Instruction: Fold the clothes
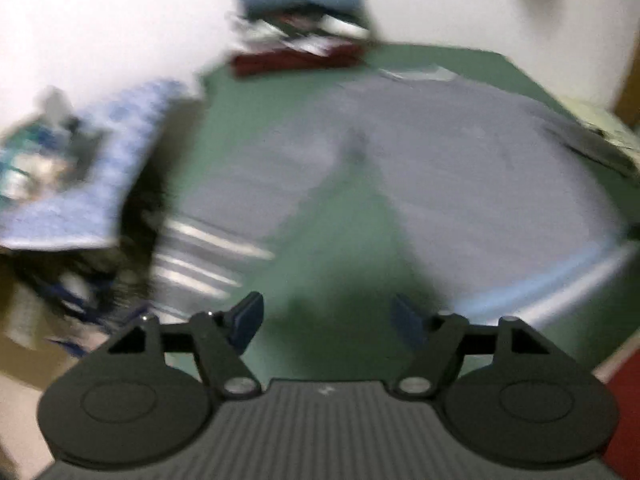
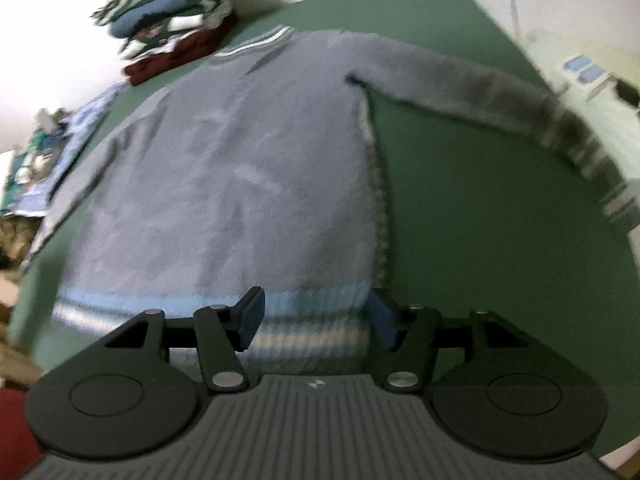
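On the green table (image 2: 460,200): one grey-blue sweater (image 2: 224,168), flat, long axis running away from me, striped hem (image 2: 312,300) nearest. My right gripper (image 2: 316,320) hovers over that hem, jaws apart, empty. My left gripper (image 1: 326,320), likewise spread and empty, hangs farther off.

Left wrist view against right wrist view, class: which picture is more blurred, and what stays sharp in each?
Left wrist view: heavier smear, the grey sweater and clothes stack streaked; only the left tool sharp. Right wrist view: milder blur, sweater shape readable, right tool crisp, edges bent by fisheye.
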